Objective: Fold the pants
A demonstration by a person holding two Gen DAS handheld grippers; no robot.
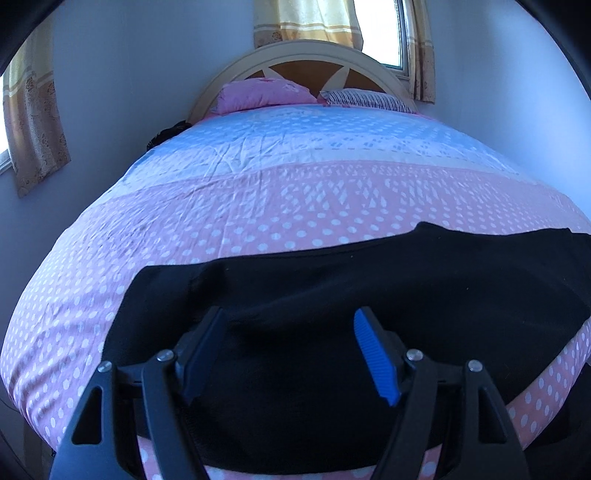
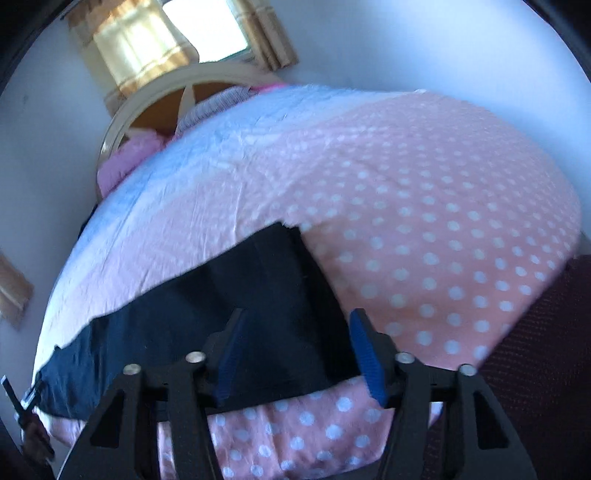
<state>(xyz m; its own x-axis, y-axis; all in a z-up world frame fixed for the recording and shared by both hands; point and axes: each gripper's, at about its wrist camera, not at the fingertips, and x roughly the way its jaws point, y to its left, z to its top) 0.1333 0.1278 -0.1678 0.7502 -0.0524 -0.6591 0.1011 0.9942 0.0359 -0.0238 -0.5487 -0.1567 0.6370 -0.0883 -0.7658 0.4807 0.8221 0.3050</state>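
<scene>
Pants (image 1: 332, 314) (black) lie under both wide-open, empty grippers, left gripper (image 1: 291, 354) and right gripper (image 2: 295, 354); only the right view shows their end edge.

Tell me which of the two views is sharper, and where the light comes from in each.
Left wrist view: sharp, the dots on the bedspread crisp; daylight enters by the window behind the headboard, blown out white. Right wrist view: smeared by motion, dots blurred, the black pants showing soft edges; its window also overexposed. Both bend straight lines, fisheye style.
</scene>
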